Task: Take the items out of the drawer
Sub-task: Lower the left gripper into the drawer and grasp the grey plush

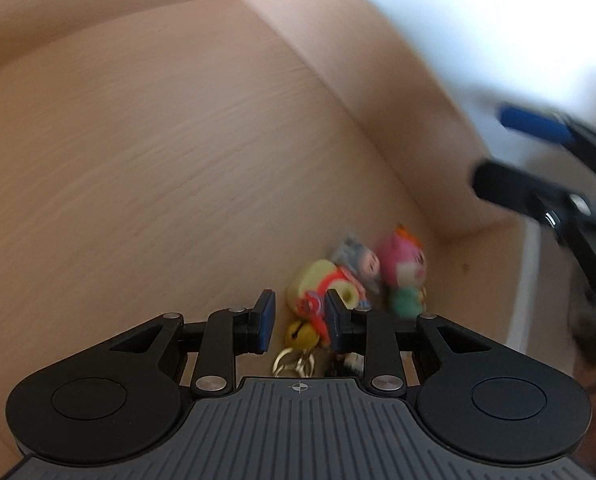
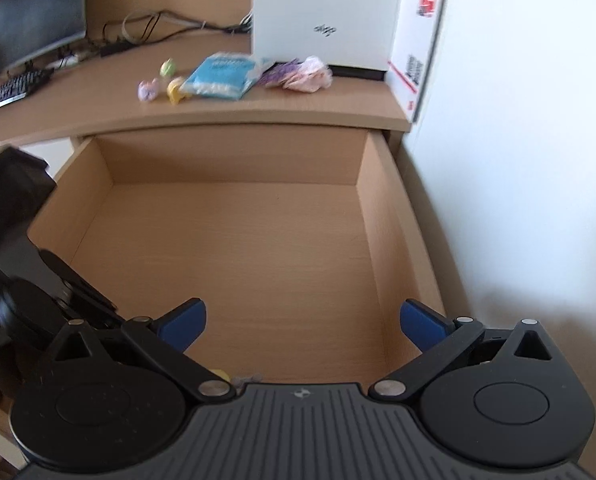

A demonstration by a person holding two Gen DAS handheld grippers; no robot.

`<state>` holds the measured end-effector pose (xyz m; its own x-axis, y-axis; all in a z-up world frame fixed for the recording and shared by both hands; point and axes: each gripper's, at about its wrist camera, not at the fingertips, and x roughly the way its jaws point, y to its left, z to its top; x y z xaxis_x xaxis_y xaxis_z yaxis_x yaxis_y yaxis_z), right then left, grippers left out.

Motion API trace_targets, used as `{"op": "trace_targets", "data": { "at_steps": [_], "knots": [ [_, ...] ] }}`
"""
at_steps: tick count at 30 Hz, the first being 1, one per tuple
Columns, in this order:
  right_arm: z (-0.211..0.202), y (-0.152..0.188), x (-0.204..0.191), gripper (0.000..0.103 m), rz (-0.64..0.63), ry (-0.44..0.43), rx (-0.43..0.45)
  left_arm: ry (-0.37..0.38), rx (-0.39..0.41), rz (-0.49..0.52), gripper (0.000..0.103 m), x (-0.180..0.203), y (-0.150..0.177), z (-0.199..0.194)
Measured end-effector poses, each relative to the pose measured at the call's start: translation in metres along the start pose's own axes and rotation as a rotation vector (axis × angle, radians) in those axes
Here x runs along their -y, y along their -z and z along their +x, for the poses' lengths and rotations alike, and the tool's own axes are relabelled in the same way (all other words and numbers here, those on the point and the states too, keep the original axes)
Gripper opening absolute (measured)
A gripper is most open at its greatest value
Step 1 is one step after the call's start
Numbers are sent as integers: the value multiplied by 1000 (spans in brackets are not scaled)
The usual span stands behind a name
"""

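Left wrist view: our left gripper [image 1: 301, 322] tilts down over the toy keychain bundle [image 1: 349, 280] in the drawer's [image 2: 234, 160] near right corner, jaws narrowly parted, nothing clearly gripped. Blur could make us pinch only the ring. Our right gripper [image 2: 301, 322] hovers alongside, spread fully, empty.

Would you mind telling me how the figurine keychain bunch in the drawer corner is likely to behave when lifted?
The figurine keychain bunch would probably dangle loosely, since several small figures hang from rings. It looks light for its size. The little bell may swing and snag.
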<state>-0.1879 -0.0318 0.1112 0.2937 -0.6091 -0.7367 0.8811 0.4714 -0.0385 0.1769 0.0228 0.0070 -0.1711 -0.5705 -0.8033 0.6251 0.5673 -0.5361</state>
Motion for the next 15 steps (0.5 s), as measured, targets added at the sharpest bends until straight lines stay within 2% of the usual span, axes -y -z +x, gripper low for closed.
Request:
{"op": "trace_targets", "data": {
  "at_steps": [2, 3, 5, 8, 15],
  "knots": [
    [-2, 1, 6, 103, 26, 10, 0, 22, -28, -79, 29, -4, -7, 8],
    [-1, 1, 10, 103, 37, 14, -2, 16, -33, -81, 29, -2, -9, 11],
    [1, 3, 16, 103, 58, 21, -6, -3, -42, -48, 29, 6, -13, 16],
    [1, 6, 20, 103, 80, 27, -4, 11, -67, -3, 28, 17, -16, 23],
    [0, 7, 20, 103, 88, 39, 14, 0, -43, 101, 26, 36, -20, 34]
  ]
}}
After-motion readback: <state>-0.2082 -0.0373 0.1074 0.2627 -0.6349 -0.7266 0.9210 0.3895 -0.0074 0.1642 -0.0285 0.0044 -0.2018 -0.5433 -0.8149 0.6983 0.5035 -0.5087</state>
